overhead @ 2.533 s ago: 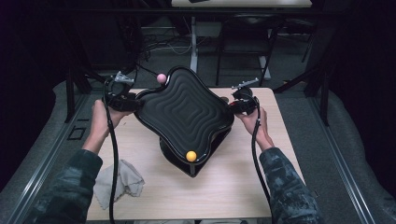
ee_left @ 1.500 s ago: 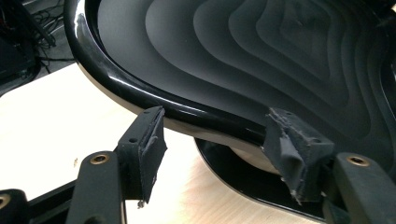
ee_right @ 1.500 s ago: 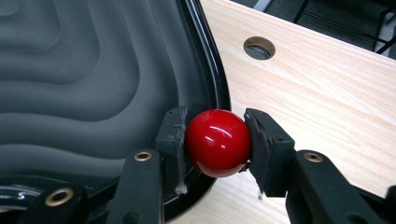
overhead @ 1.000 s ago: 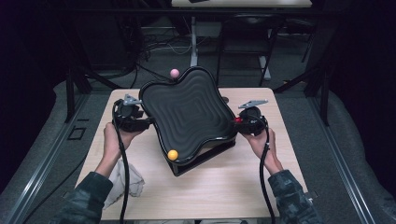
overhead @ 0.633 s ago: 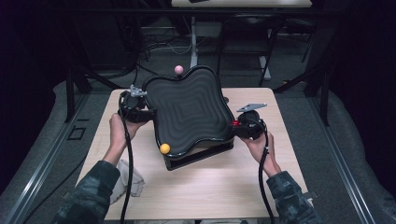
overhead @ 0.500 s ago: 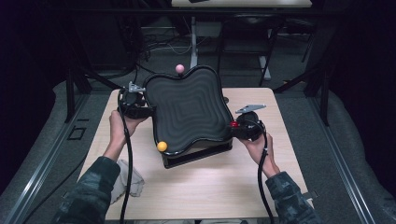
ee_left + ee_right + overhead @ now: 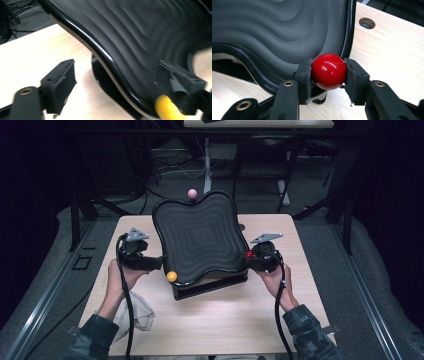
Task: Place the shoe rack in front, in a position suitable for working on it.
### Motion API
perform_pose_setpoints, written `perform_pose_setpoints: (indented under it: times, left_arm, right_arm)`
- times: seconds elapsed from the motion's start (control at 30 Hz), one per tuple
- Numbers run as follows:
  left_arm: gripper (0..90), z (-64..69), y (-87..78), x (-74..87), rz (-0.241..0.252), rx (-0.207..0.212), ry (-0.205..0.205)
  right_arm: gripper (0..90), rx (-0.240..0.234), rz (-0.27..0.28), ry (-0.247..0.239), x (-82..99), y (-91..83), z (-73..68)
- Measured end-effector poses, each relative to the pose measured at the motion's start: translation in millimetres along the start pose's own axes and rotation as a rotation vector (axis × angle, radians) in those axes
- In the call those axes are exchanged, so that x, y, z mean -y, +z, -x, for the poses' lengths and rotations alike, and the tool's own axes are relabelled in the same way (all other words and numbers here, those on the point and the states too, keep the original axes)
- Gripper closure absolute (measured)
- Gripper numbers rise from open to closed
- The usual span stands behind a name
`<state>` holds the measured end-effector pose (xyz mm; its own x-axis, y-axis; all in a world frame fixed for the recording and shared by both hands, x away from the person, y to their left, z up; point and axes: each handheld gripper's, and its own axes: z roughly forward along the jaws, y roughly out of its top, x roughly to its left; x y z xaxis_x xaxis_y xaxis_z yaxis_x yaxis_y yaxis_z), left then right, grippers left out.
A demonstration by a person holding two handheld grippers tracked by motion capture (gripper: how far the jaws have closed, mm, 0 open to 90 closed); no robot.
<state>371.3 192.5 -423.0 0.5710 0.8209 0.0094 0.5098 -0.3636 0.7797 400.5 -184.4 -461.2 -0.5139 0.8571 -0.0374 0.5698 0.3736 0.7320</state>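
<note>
While the right gripper (image 7: 328,75) clamps the red ball knob (image 7: 329,71) at the edge of the wavy black tray (image 7: 200,237), the left gripper (image 7: 117,87) has just been spreading its jaws, and they now stand apart with the tray rim and the yellow ball knob (image 7: 166,108) between them, not pressed. With only 1 of 2 handles gripped, the tray, perched on its black base (image 7: 210,287) at the middle of the wooden table (image 7: 210,325), could tip or swing toward the freed side. A pink ball knob (image 7: 192,193) sits at its far rim.
</note>
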Motion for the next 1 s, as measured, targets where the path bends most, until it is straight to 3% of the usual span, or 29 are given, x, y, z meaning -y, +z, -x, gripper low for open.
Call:
perform_pose_setpoints:
  times: [0.1,0.2,0.3,0.4,0.47,0.67,0.73,0.83,1.0]
  left_arm:
    - [7.7,13.6,0.7,8.3,-0.015,0.015,0.011]
    - [9.1,27.0,5.1,16.7,-0.035,0.008,0.043]
    - [17.0,36.6,5.6,21.6,-0.041,-0.01,0.085]
    - [35.0,41.9,2.2,25.1,-0.016,-0.026,0.105]
    - [44.1,42.5,3.7,28.4,-0.027,-0.008,0.104]
    - [58.5,45.2,14.0,35.4,-0.055,0.021,0.107]
    - [59.3,44.8,14.5,36.0,-0.047,0.013,0.12]
    - [59.7,38.6,15.7,38.0,-0.027,0.03,0.099]
    - [59.8,30.8,19.3,38.5,-0.004,0.023,0.092]
  right_arm:
    - [59.7,0.0,0.002,-0.003,0.4,-0.2,-1.3]
    - [59.7,-0.001,0.003,-0.011,1.1,-0.6,-3.6]
    - [59.8,-0.003,0.006,-0.016,1.6,-0.7,-4.3]
    - [59.8,-0.005,0.007,-0.014,2.3,-1.0,-4.2]
    - [59.8,-0.01,0.008,-0.013,2.6,-1.2,-4.2]
    - [59.8,-0.016,0.01,-0.025,4.6,-3.0,-6.1]
    - [59.8,-0.008,0.012,-0.031,5.6,-3.6,-6.7]
    - [59.8,-0.021,0.015,-0.039,7.2,-4.9,-7.1]
    - [59.9,-0.041,0.016,-0.045,11.9,-9.5,-10.0]
